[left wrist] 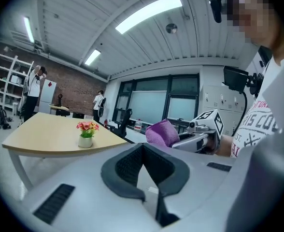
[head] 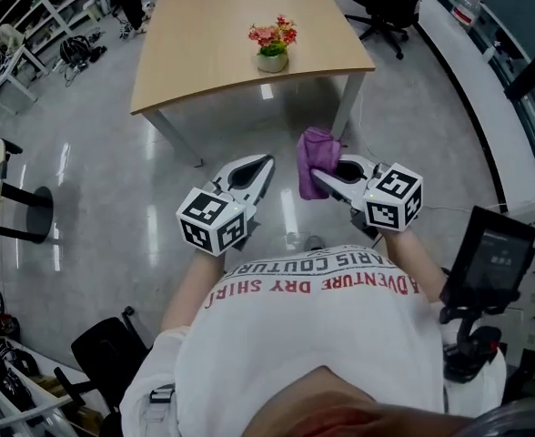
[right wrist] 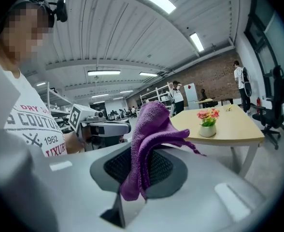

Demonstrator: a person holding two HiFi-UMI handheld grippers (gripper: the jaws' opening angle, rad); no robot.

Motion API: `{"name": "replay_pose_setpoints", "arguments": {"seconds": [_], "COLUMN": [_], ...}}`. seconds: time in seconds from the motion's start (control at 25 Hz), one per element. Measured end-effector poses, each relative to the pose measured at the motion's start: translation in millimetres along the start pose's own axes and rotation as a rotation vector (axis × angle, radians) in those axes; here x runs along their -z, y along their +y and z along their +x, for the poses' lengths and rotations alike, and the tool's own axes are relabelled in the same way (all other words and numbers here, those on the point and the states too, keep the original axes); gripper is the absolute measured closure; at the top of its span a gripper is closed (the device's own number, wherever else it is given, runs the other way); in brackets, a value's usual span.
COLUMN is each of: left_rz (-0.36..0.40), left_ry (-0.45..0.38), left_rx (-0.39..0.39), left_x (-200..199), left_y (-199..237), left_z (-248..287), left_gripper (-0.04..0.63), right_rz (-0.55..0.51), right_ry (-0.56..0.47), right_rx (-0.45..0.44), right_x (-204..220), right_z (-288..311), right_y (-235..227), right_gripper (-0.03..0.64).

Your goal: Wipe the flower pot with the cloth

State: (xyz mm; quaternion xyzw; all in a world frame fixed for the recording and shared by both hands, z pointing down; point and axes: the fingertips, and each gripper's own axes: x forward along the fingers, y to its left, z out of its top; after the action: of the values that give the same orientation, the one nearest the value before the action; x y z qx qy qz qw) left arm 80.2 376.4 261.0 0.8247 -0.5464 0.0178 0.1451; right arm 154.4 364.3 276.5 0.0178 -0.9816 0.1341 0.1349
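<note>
I hold the cloth clamped in my right gripper jaws, ready for wiping, left gripper jaws closed together and empty beside it, both well short of the pot on the worktop.

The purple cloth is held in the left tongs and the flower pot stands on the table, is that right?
Not quite: the right tongs hold the purple cloth, as the right gripper view shows. The flower pot does stand on the table.
</note>
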Motion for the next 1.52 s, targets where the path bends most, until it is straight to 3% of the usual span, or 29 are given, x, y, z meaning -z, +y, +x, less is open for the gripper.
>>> {"name": "replay_pose_setpoints", "arguments": {"seconds": [0.32, 0.6, 0.88, 1.52], "left_rz": [0.032, 0.116, 0.148, 0.122], "left_ry": [0.030, -0.007, -0.001, -0.005], "left_rx": [0.037, 0.087, 0.089, 0.089], "left_x": [52, 41, 46, 47], "left_y": [-62, -118, -133, -132], "left_z": [-172, -258, -262, -267], "left_gripper": [0.594, 0.594, 0.594, 0.594], "right_rz": [0.018, -0.044, -0.057, -0.040], "right_ry": [-0.026, -0.051, -0.089, -0.083], "right_rx": [0.015, 0.066, 0.073, 0.051], "right_x": [47, 43, 44, 48], "right_z": [13, -10, -22, -17], "right_y": [193, 294, 305, 309], "right_gripper": [0.571, 0.568, 0.568, 0.568]}}
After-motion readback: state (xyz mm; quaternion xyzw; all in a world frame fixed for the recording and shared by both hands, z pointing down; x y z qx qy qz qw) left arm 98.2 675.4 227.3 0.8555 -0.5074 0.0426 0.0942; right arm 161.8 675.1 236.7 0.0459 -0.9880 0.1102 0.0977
